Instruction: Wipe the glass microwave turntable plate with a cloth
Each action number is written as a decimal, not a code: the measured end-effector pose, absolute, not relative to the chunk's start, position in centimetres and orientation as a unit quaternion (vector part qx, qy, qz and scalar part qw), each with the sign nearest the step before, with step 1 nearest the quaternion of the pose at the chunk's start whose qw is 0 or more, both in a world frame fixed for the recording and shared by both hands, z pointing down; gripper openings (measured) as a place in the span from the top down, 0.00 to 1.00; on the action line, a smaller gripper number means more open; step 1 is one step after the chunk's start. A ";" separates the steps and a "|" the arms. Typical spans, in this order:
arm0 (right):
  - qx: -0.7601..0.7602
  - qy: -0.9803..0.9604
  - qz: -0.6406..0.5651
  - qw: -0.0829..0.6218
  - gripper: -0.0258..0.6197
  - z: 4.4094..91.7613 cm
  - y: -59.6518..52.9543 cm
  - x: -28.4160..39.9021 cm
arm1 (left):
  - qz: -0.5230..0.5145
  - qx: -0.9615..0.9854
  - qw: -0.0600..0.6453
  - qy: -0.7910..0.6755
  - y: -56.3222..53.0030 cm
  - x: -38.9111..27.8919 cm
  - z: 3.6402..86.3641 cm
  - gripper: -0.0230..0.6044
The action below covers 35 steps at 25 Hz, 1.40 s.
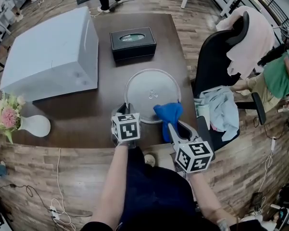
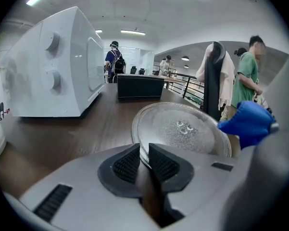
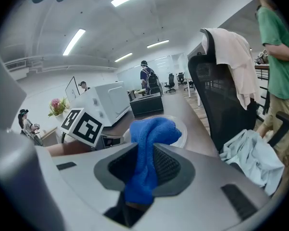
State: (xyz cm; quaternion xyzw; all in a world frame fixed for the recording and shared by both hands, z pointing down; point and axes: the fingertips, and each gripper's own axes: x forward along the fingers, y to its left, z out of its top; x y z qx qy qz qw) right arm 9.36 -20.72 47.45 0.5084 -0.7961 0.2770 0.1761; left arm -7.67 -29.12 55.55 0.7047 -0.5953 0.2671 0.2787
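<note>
The round glass turntable plate (image 1: 149, 91) lies flat on the brown table (image 1: 77, 121), near its front edge. My left gripper (image 1: 125, 109) is at the plate's near-left rim, its jaws closed on that rim; the left gripper view shows the rim running in between the ribbed pads (image 2: 127, 165), with the plate (image 2: 182, 129) spreading out beyond. My right gripper (image 1: 172, 126) is shut on a blue cloth (image 1: 167, 111), which hangs bunched over the plate's near-right edge. In the right gripper view the cloth (image 3: 149, 143) fills the jaws and hides most of the plate.
A white microwave (image 1: 53, 52) stands at the back left, with a black tissue box (image 1: 132, 43) behind the plate. A white vase (image 1: 34, 125) with flowers sits front left. A black office chair (image 1: 221, 64) with draped clothes is at the table's right, a person in green (image 1: 278, 76) beyond it.
</note>
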 end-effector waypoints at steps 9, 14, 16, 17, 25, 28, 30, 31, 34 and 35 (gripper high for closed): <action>0.461 -0.833 0.225 0.207 0.83 46.7 -26.8 5.8 | 0.271 0.704 0.272 -0.597 -29.0 -7.6 55.5 0.88; 0.425 -0.853 0.202 0.227 0.83 46.6 -30.3 3.1 | 0.274 0.703 0.269 -0.598 -29.0 -7.7 55.5 0.88; 0.408 -0.860 0.197 0.235 0.83 46.7 -31.4 1.8 | 0.274 0.704 0.268 -0.598 -29.1 -7.7 55.5 0.88; 0.400 -0.863 0.196 0.238 0.83 46.7 -31.9 1.2 | 0.273 0.705 0.269 -0.597 -29.1 -7.7 55.5 0.88; 0.289 -0.892 0.178 0.298 0.83 49.3 -32.9 -5.0 | 0.274 0.705 0.269 -0.596 -29.1 -7.6 55.5 0.88; 0.247 -0.891 0.175 0.337 0.84 51.5 -32.5 -6.5 | 0.274 0.705 0.269 -0.596 -29.2 -7.7 55.5 0.88; 0.220 -0.888 0.183 0.361 0.84 52.8 -32.0 -6.9 | 0.272 0.707 0.274 -0.593 -29.2 -7.7 55.5 0.89; 0.205 -0.886 0.187 0.372 0.84 53.4 -31.6 -7.0 | 0.271 0.707 0.276 -0.592 -29.2 -7.7 55.5 0.89; 0.189 -0.882 0.197 0.384 0.84 54.6 -31.4 -7.0 | 0.269 0.709 0.276 -0.591 -29.1 -7.8 55.5 0.89; 0.193 -0.881 0.206 0.380 0.84 54.9 -31.6 -6.8 | 0.268 0.709 0.276 -0.591 -29.1 -7.8 55.5 0.89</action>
